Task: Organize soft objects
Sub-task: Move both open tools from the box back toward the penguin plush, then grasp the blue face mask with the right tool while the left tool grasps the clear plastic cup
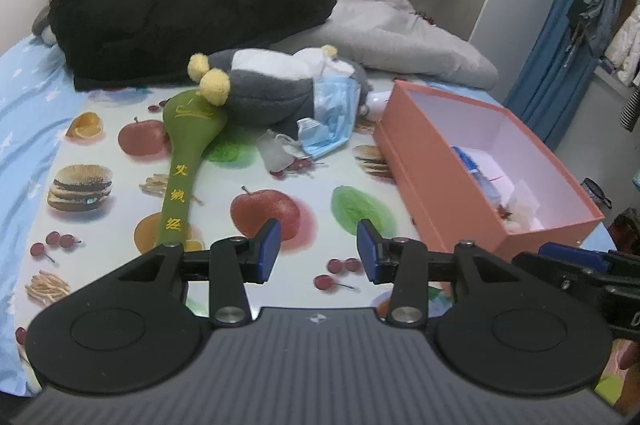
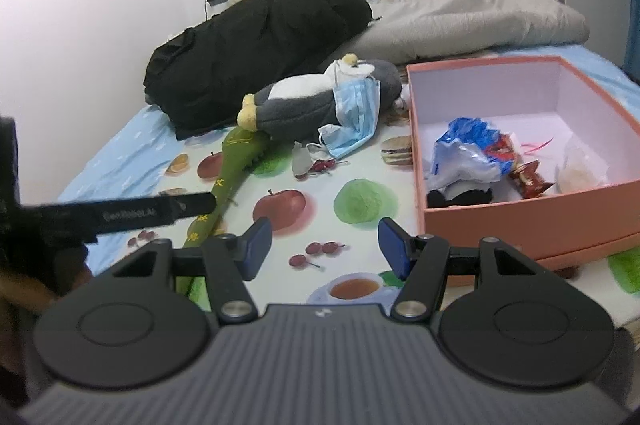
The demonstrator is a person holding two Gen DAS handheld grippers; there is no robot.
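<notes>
We are holding the left claw (image 1: 318, 251) wide open with nothing between its blue pads, hovering low over the fruit-print cloth (image 1: 248, 185) spread on the bed. The right claw (image 2: 324, 249) is gaping just as wide and is also gripping nothing, just beside the near corner of the pink box (image 2: 520, 221). Ahead of us, the grey and white stuffed penguin (image 1: 276, 89) is lying on its side on the cloth, its yellow feet touching the head of the green padded mallet (image 1: 188, 153), which is stretching back toward the left claw. A blue face mask (image 1: 332, 121) is draping over the penguin and trailing onto the cloth, with a small grey pouch (image 1: 276, 153) just beside it. Inside the box, a blue plastic bag (image 2: 464, 153) and a red snack wrapper (image 2: 528, 173) are sitting together. Behind the penguin, a black coat (image 1: 188, 9) and a grey blanket (image 1: 400, 33) are lying on the bed.
</notes>
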